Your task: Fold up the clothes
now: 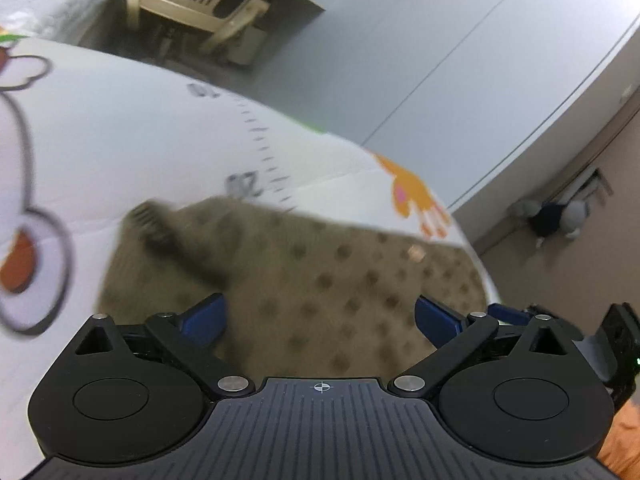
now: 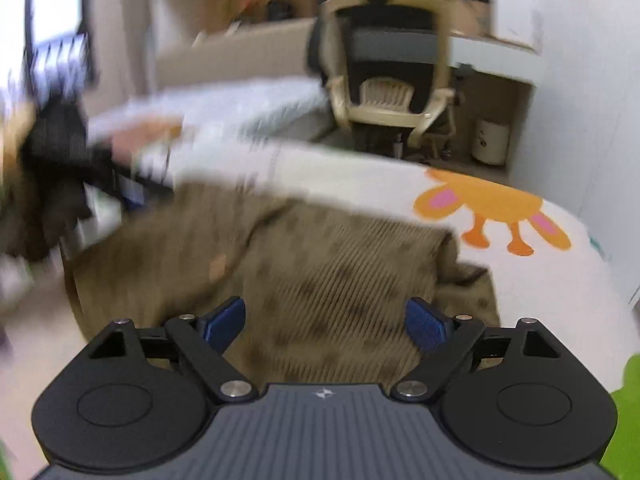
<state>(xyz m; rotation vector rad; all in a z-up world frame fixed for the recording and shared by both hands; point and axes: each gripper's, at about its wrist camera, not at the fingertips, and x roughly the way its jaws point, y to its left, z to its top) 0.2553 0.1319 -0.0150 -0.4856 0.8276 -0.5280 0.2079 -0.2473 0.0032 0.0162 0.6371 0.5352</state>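
A brown dotted sweater (image 1: 320,276) lies on a white play mat (image 1: 120,128) printed with cartoon shapes and a ruler scale. In the left wrist view, the left gripper (image 1: 320,320) hangs over the sweater with its blue jaws spread wide and nothing between them; a ribbed cuff (image 1: 148,220) points toward the ruler marks, and the sweater's far end reaches the mat's edge near an orange print. Only this view shows a grey floor, a beige wall and a dark object low against it. The right wrist view is blurred. There the right gripper (image 2: 324,324) is also spread wide and empty above the sweater (image 2: 320,280), whose ribbed knit shows clearly, with a folded edge toward the orange cartoon figure (image 2: 492,208). Only this view shows the left gripper (image 2: 64,148) from outside, a dark smear at the sweater's left end; whether it touches the cloth cannot be told. Both views show a cream chair (image 2: 388,100) beyond the mat's far edge.
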